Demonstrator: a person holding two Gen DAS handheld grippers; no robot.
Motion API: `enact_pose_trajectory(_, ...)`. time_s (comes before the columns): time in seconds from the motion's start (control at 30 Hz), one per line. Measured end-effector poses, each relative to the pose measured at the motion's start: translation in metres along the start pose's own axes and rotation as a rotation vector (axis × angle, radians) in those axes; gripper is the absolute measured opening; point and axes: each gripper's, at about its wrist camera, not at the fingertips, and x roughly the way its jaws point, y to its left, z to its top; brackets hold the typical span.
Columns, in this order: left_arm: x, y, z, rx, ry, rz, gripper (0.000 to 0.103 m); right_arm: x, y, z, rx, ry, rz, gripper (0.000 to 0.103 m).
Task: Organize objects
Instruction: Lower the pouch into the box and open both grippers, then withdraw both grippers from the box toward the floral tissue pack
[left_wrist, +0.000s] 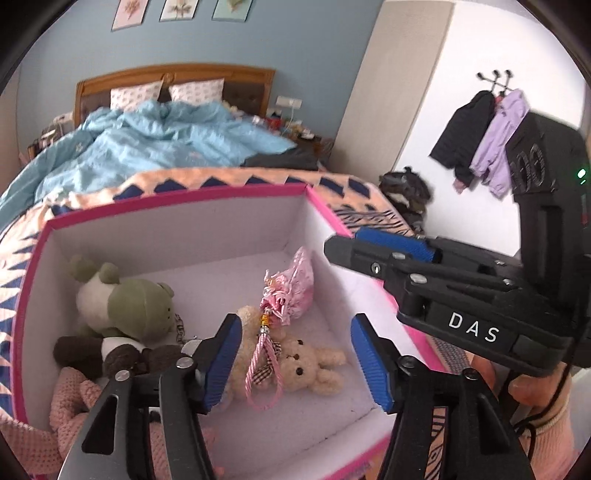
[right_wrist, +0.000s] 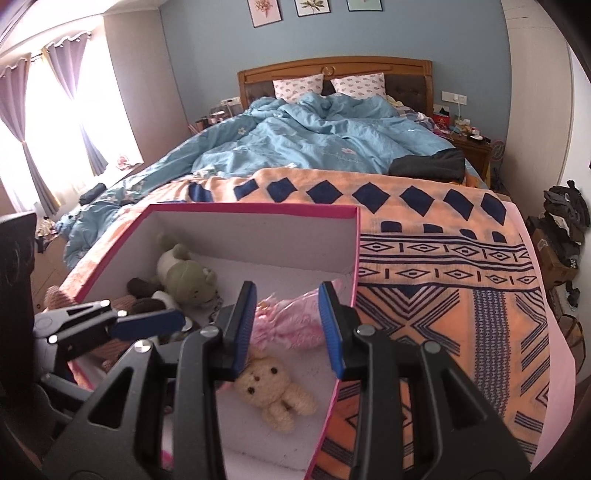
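Beyond and to the left of the left gripper (left_wrist: 295, 363), a green and white plush frog with dark brown limbs (left_wrist: 122, 306) lies against the left inner wall of the pink-rimmed white cardboard box (left_wrist: 177, 201), with a pink knitted plush piece (left_wrist: 74, 402) draped over the box's near left corner just under that gripper's left arm. The left gripper hangs over the box with its blue ribbed pads (left_wrist: 369, 363) parted and nothing pressed between them; it is released. Seen through the gap between its fingers, a cream fuzzy plush bunny (left_wrist: 306, 365) lies on the white box floor, and a pink twisted cord loop with a tassel (left_wrist: 264, 369) rests across the bunny's body. Just ahead of the fingertips, a pink printed fabric sachet pouch (left_wrist: 295, 291) lies on the floor near the box's right wall, joined to the cord.

To the right of the left gripper, the right gripper (right_wrist: 290, 328) reaches over the box's right rim. In its own view its pads stand apart with no object pinched; the pouch and bunny show below and beyond the gap, untouched. The box sits on an orange blanket with navy geometric pattern (right_wrist: 443, 295), which stretches away to the right of the right gripper.
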Motion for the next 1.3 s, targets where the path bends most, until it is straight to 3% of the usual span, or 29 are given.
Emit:
enact_pose_trajectory(0.1, -0.023, -0.001, -0.008, 0.024, -0.074, -0.006, 0.076, -0.019, 0.004, -0.01, -0.002, -0.027, 0.06, 0.042)
enact_pose_trajectory(0.3, -0.062, -0.001, -0.032, 0.066, -0.18, -0.037, 0.084, -0.063, 0.015, -0.034, -0.019, -0.094, 0.147, 0.047)
enact_pose_trajectory(0.57, -0.097, -0.011, -0.079, 0.148, -0.26, -0.078, 0.084, -0.103, 0.04, -0.09, -0.088, -0.079, 0.246, 0.047)
enact_pose_trajectory(0.83, -0.075, -0.019, -0.117, 0.165, -0.143, -0.083, 0.084, -0.059, 0.04, -0.136, -0.018, 0.084, 0.232, 0.047)
enact_pose_trajectory(1.03, -0.043, -0.009, -0.13, 0.11, -0.042, -0.085, 0.082, -0.037, 0.028, -0.142, 0.07, 0.12, 0.222, 0.047)
enact_pose_trajectory(1.23, -0.027, 0.002, -0.135, 0.041, 0.024, -0.124, 0.063, -0.023, 0.027, -0.145, 0.098, 0.145, 0.22, 0.046)
enact_pose_trajectory(1.3, -0.024, 0.004, -0.137, 0.027, 0.042, -0.147, 0.057, -0.022, 0.026, -0.147, 0.105, 0.145, 0.231, 0.04)
